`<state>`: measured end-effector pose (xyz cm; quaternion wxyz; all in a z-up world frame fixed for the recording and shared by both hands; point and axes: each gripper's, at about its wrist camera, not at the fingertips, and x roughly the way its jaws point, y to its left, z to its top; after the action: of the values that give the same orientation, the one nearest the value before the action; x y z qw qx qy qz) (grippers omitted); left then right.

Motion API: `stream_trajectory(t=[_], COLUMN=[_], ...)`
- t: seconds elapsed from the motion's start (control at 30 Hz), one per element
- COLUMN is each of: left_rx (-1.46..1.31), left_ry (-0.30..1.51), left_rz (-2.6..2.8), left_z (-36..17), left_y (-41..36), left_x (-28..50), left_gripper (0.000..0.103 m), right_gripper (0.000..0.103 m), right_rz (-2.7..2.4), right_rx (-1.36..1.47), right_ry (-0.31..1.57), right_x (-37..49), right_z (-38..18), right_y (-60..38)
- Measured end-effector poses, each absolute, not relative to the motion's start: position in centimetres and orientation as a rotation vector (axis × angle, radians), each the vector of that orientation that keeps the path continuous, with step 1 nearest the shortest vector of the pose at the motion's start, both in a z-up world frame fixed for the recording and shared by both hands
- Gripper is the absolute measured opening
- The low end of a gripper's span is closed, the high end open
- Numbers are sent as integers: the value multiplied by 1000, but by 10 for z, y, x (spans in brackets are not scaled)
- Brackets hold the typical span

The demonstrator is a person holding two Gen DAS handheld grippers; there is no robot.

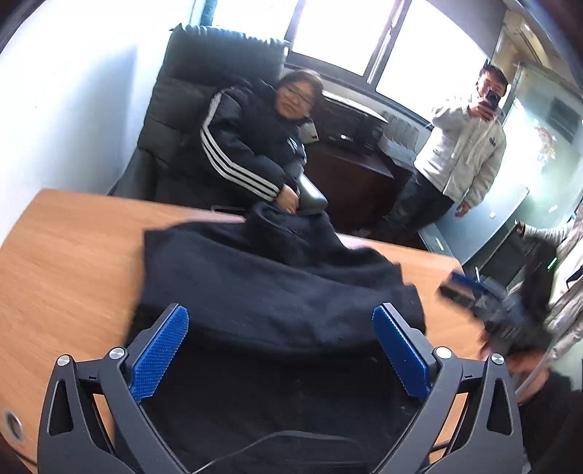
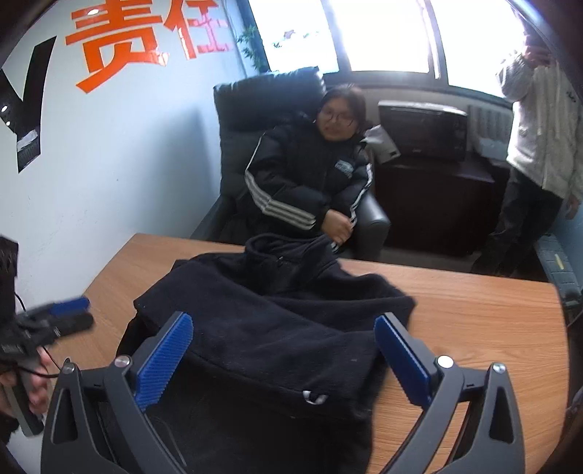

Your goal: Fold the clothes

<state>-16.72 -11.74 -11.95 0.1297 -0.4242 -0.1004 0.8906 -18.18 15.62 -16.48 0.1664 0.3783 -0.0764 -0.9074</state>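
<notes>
Centrally, a black fleece garment point(image 2: 269, 321) lies rumpled on the light wood-grain tabletop point(image 2: 473, 310), partly folded over itself, its collar end toward the far edge and its near part running under both cameras.

Left gripper point(image 1: 280, 328): blue-padded fingers point(image 1: 160, 357) spread wide, hovering over the near part of the garment, nothing between them. In the right wrist view it shows blurred at the left edge.

Right gripper point(image 2: 284, 339): blue ribbed fingers point(image 2: 400, 361) likewise spread wide above the fleece, gripping nothing. A small white loop point(image 2: 314, 398) shows on the fabric's near fold.

Far side: seated person in a black puffer jacket with white sleeve stripes point(image 2: 309, 182), in a black padded high-back armchair point(image 2: 255, 109).

Far right: standing person in a white jacket point(image 1: 466, 153), holding a phone up to the face.

Left wall: large orange characters point(image 2: 145, 40) on white.

Behind the chair: bright windows point(image 2: 382, 32) and a dark wooden cabinet point(image 2: 437, 204).
</notes>
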Motion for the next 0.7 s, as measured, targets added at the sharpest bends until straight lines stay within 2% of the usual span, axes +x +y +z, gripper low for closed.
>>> stream_trajectory(t=[0.03, 0.1, 0.17, 0.2, 0.23, 0.27, 0.3, 0.33, 0.4, 0.43, 0.47, 0.53, 0.6, 0.63, 0.67, 0.7], left_rx=[-1224, -1281, -1336, -1384, -1430, -1472, -1512, -1549, -1521, -1493, -1483, -1461, -1388, -1331, -1378, -1424], left_ry=[-289, -338, -385, -408, -426, -355, -283, -214, -214, -222, -200, -154, -131, -141, -124, -108], left_rz=[2603, 2509, 2413, 2344, 2276, 2252, 2227, 2200, 2191, 2189, 2213, 2260, 2312, 2325, 2314, 2302], left_z=[-112, -144, -176, -201, -225, -245, -266, -286, -296, -297, -290, -278, -260, -252, -262, -273], left_y=[-139, -162, -185, -186, -188, -185, -182, -179, -186, -191, -193, -197, -203, -206, -206, -207], left_x=[-173, -209, -245, -258, -270, -273, -276, -278, -270, -266, -263, -256, -248, -242, -242, -242], left_gripper=[103, 103, 102, 102, 96, 85, 81, 75, 73, 71, 68, 68, 82, 98, 103, 102], right_gripper=[102, 97, 80, 77, 69, 55, 49, 47, 45, 37, 35, 36, 54, 81, 96, 96], right_rz=[-2547, -2524, -2511, -2499, -2500, -2514, -2527, -2556, -2619, -2627, -2646, -2699, -2764, -2783, -2795, -2794], right_rx=[1095, 1149, 1308, 1403, 1470, 1514, 1558, 1572, 1562, 1567, 1572, 1582, 1478, 1397, 1355, 1385], right_ry=[-205, -134, -67, -43, -26, -8, 10, 20, 26, 24, 59, 182, 170, 112, 78, 58], right_x=[-193, -210, -226, -231, -230, -226, -222, -215, -201, -197, -196, -198, -197, -194, -192, -192], right_z=[-178, -211, -253, -276, -293, -303, -314, -318, -317, -316, -312, -300, -278, -268, -264, -270], right_y=[139, 109, 98, 98, 105, 114, 124, 135, 157, 164, 164, 153, 140, 131, 124, 122])
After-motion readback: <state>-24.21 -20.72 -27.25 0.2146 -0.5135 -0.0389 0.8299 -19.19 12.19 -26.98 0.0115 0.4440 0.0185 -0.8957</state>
